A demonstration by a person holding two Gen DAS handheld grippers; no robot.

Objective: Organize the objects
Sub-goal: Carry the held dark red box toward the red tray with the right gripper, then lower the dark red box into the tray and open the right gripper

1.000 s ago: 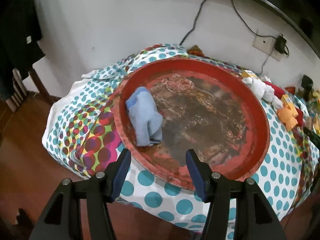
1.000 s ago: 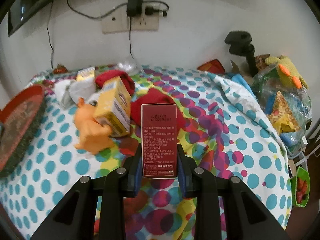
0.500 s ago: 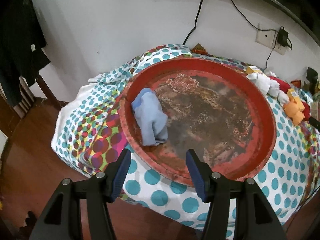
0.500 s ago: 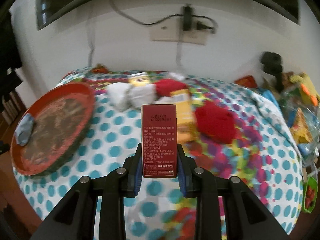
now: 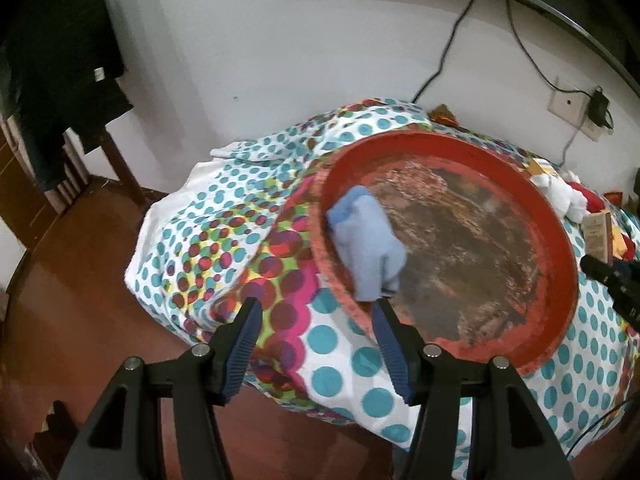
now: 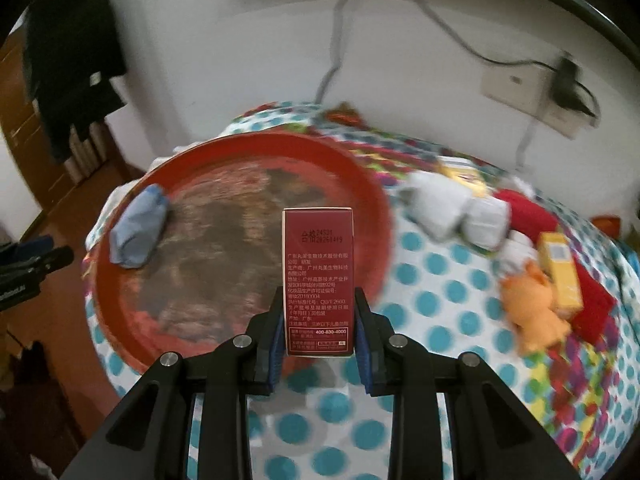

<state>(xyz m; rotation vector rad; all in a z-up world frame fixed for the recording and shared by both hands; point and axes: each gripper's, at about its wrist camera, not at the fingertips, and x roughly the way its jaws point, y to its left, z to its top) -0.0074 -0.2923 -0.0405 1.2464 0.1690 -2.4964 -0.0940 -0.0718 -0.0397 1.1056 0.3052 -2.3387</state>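
A big round red tray point(image 5: 560, 240) point(image 6: 372, 184) lies on the dotted tablecloth. A blue cloth point(image 5: 368, 248) point(image 6: 138, 232) lies inside it at its left side. My right gripper point(image 6: 319, 320) is shut on a dark red box point(image 6: 319, 276) and holds it upright over the tray's right part. The box point(image 5: 598, 236) and that gripper also show at the right edge of the left wrist view. My left gripper point(image 5: 316, 320) is open and empty, above the tray's near-left rim.
White rolled cloths point(image 6: 452, 208), a red cloth point(image 6: 524, 212), a yellow box point(image 6: 560, 276) and an orange toy point(image 6: 532, 312) lie right of the tray. A wall socket with plug point(image 6: 560, 88) is behind. The table edge drops to wooden floor point(image 5: 80, 300) on the left.
My right gripper has swung left with the red box, from over the cloths and toys to over the tray. My left gripper has drifted back and left, still open.
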